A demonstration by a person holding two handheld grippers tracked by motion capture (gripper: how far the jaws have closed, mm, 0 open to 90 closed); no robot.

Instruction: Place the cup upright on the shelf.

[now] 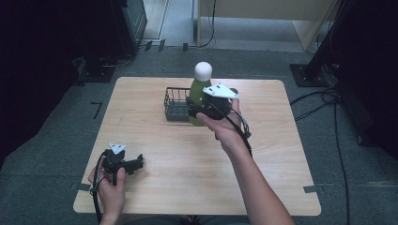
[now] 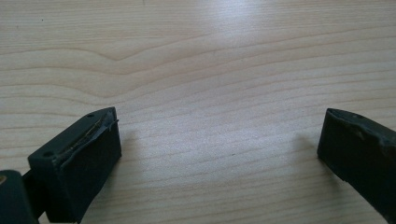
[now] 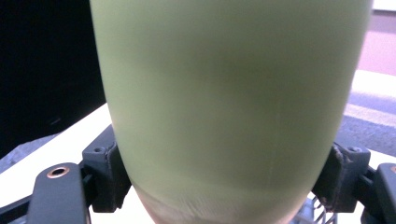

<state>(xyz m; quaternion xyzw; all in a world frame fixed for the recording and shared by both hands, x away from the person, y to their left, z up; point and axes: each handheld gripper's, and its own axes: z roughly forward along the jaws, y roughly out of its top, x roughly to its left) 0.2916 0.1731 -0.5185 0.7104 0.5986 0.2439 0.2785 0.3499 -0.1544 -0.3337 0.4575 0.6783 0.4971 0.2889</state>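
Overhead light falls evenly on the pale wooden table (image 1: 187,154), while the floor and equipment around it sink into near-black at both sides of the high view. Shadows on the tabletop are short and soft. The high view is slightly grainy but sharp enough to read edges. In the left gripper view, a broad whitish sheen of glare washes the wood grain near the top, and faint soft shadows lie beside the dark jaws. In the right gripper view, the green bottle (image 3: 229,107) sits so close that its surface is blurred, banded with a dim shadow across the middle; the background left is black, right is hazy and bright.
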